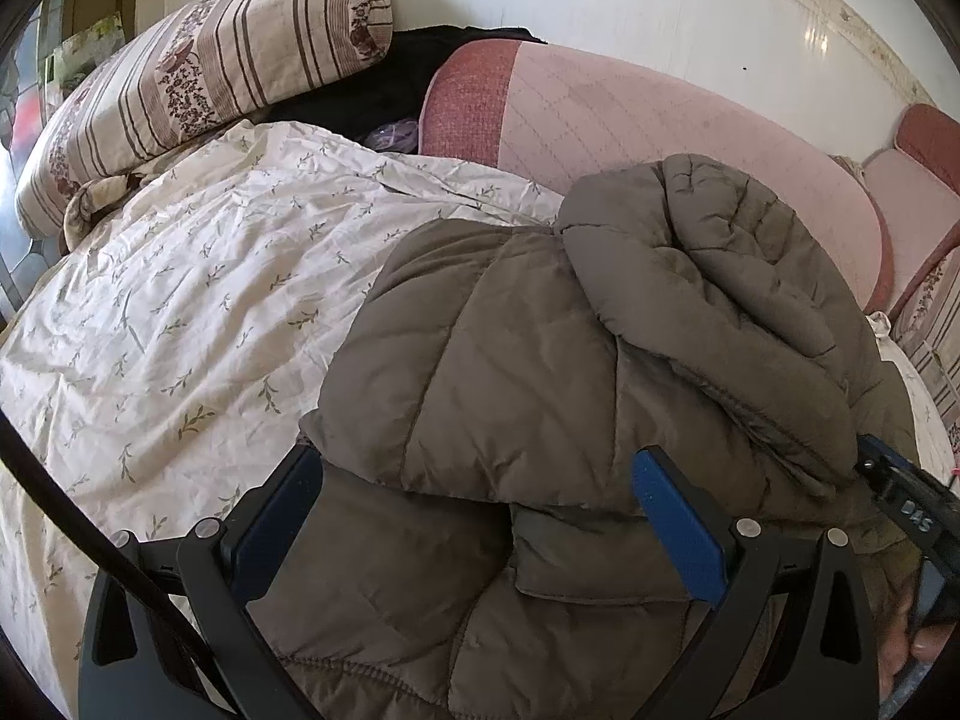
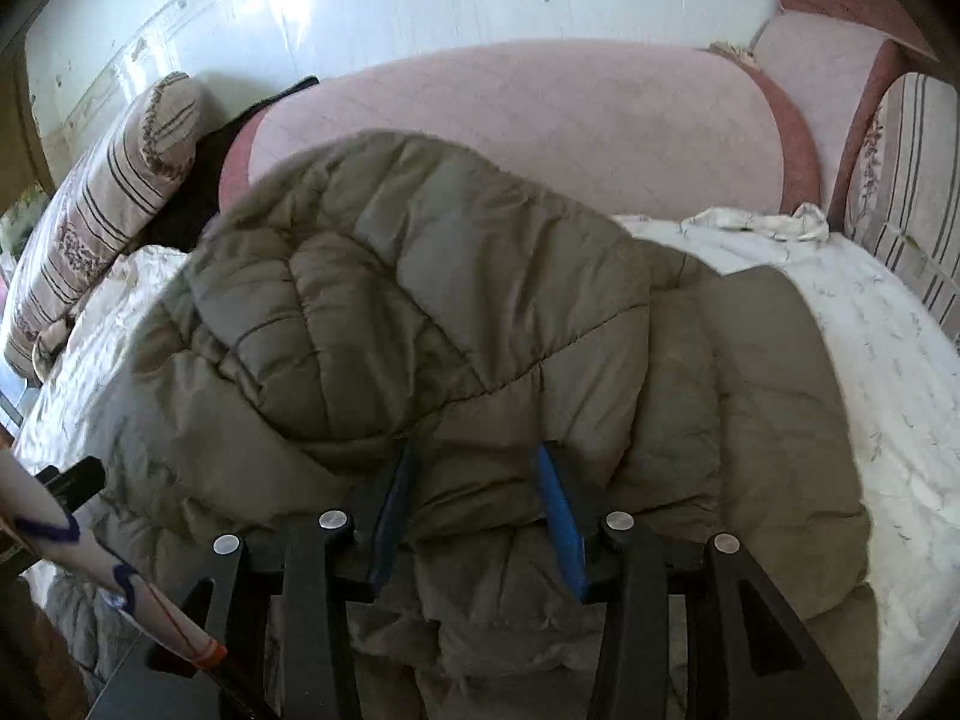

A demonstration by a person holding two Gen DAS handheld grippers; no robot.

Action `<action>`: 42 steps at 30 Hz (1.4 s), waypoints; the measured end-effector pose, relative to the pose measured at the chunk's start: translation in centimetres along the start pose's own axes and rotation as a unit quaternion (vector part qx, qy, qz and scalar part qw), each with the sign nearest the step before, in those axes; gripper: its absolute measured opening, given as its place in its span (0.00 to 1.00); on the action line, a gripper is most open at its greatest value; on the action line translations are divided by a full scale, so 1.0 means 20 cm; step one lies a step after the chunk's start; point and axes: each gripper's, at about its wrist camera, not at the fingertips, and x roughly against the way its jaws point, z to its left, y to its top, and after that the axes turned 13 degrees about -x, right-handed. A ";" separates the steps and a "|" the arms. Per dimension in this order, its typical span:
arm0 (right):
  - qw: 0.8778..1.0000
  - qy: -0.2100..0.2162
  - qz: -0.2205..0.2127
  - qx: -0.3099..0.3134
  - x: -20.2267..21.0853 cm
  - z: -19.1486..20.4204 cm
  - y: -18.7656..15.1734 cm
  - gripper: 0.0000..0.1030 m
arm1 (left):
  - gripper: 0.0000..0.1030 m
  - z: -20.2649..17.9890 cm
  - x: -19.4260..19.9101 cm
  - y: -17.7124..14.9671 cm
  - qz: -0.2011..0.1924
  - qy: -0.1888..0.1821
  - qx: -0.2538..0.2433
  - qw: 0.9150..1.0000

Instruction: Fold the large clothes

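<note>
Basically, bed (image 1: 150, 312) with a cream leaf-print sheet carries everything; pink padded headboard (image 1: 630, 120) behind, striped pillow (image 1: 198, 78) at the far left. Brown quilted puffer jacket (image 2: 420, 312) lies bunched on the bed near its front edge, one part already flopped over the body. Looks bulky yet light, soft, springy, with a slick shell, so folds will likely puff back open. Best hold seems a hem or seam edge, not the fat middle. Left gripper (image 1: 480, 510) fingers stand wide, straddling a fold, not pinching. Right gripper (image 2: 474, 480) fingers half-closed with a ridge of fabric between; firm grip or not, cannot tell.
</note>
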 end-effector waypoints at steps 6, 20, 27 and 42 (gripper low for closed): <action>0.998 0.028 -0.007 -0.064 0.21 -0.08 -0.02 0.46 | 1.00 0.01 0.03 0.01 -0.011 -0.001 0.002 1.000; 0.980 0.033 -0.061 -0.188 0.42 -0.33 -0.03 0.47 | 1.00 -0.21 0.15 0.23 -0.047 -0.008 -0.029 0.998; 0.974 0.025 -0.055 -0.218 0.40 -0.47 0.01 0.47 | 1.00 -0.31 -0.28 0.27 0.057 0.028 -0.053 0.997; 0.975 0.028 -0.074 -0.209 0.67 -0.54 -0.02 0.47 | 1.00 -0.28 0.13 -0.04 0.024 -0.016 -0.058 0.998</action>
